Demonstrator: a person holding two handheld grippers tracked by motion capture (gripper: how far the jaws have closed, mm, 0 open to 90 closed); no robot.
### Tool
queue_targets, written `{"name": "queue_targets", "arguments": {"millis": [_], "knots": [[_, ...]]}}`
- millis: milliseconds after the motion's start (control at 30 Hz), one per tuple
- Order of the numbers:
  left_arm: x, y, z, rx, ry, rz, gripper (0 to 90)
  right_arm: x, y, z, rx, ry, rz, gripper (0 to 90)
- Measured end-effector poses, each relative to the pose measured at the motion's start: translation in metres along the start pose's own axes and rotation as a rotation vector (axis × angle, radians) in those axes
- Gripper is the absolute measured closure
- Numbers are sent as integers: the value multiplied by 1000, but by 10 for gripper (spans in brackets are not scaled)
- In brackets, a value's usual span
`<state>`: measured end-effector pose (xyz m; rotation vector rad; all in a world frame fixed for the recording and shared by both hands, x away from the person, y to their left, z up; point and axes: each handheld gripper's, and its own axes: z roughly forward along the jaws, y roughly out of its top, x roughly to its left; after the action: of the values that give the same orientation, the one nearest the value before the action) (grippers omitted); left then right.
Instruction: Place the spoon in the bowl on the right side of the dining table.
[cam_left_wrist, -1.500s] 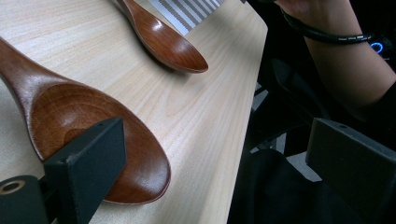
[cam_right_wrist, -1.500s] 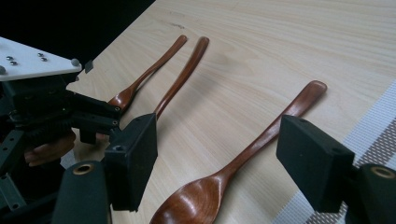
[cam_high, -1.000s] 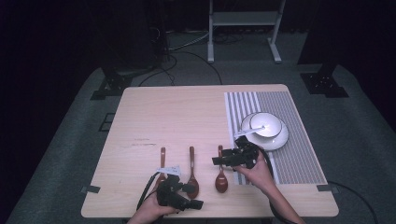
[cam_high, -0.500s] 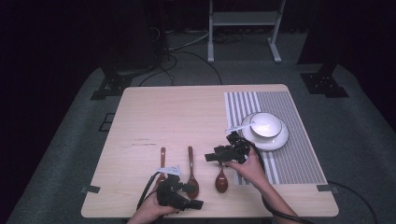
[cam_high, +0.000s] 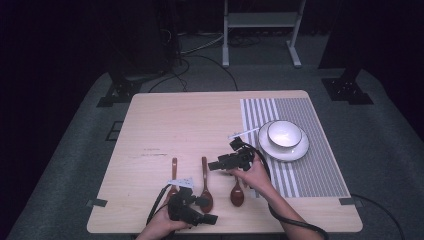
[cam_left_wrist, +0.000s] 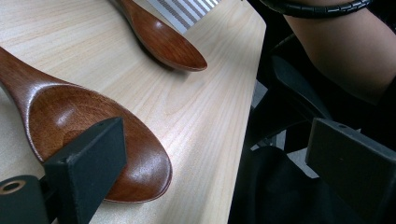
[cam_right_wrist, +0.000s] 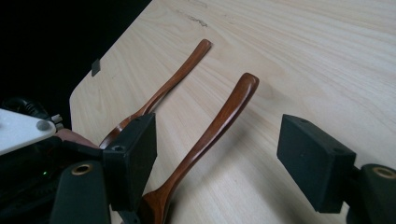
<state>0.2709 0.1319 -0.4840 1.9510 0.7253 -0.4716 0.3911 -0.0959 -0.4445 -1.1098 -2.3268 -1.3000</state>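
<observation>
I have three wooden spoons lying side by side near the front edge of the counter (cam_high: 200, 120): the left spoon (cam_high: 173, 175), the middle spoon (cam_high: 205, 185) and the right spoon (cam_high: 237, 192). My left tool (cam_high: 192, 210) sits low by the middle spoon's bowl with its jaws apart. My right tool (cam_high: 220, 164) hangs above the spoon handles, jaws apart and empty, with a white bowl (cam_high: 284, 134) on its saucer (cam_high: 295, 150) on the striped mat (cam_high: 320, 170) nearby.

my table (cam_high: 200, 125) is pale wood with a smooth matt grain. the three spoons (cam_left_wrist: 93, 126) look like dark wood, polished to a soft gloss. my jaws are matt black. the bowl (cam_high: 284, 134) and saucer (cam_high: 300, 149) look glossy white.
</observation>
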Motion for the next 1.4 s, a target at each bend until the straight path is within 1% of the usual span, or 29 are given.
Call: {"name": "queue_targets", "arguments": {"millis": [167,467,567,633,667,700,733,767,800,833,867,933,967,1033,1133,1167,1200,1267,1300,1333,1367,1400], "knots": [[0,0,0,1,1,1,40,-1,5,13,23,-3,-1,276],[0,0,0,4,0,3,40,-2,11,28,46,-12,-3,282],[1,0,0,4,-1,0,40,-2,13,34,61,-23,-9,307],[1,0,0,5,-1,1,40,-3,14,42,77,-30,-12,340],[1,1,0,6,-1,3,40,-3,14,42,77,-30,-12,340],[1,1,0,7,-2,1,40,-3,14,47,90,-42,-17,367],[1,1,0,7,-3,1,40,-3,14,47,90,-42,-17,367],[1,1,0,7,-3,1,40,-4,15,51,97,-50,-14,415],[1,1,-1,8,-3,0,40,-4,15,51,97,-50,-14,415],[1,1,0,7,-3,0,40,-4,16,54,107,-65,-6,506],[1,1,-1,10,-3,0,40,-4,16,54,107,-65,-6,506],[1,1,-1,10,-4,-1,40,-5,16,54,106,-70,8,598],[1,1,-1,9,-4,-2,40,-6,16,54,105,-67,15,632],[1,1,-1,13,2,1,40,-7,16,52,100,-59,33,648],[1,1,-1,14,5,2,40,-10,16,48,82,-19,78,684],[1,1,-1,13,6,2,40,-12,15,46,71,6,108,700],[1,1,-1,12,6,2,40,-12,15,46,71,6,108,700],[1,1,-1,11,5,1,40,-13,15,44,57,25,129,715],[1,1,-1,6,7,1,40,-14,15,43,47,43,141,729],[1,1,-1,6,7,1,40,-14,15,43,47,43,141,729],[2,1,-2,2,8,-2,40,-15,15,41,38,59,160,741],[2,2,-3,3,10,-3,40,-15,15,41,38,59,160,741]]}}
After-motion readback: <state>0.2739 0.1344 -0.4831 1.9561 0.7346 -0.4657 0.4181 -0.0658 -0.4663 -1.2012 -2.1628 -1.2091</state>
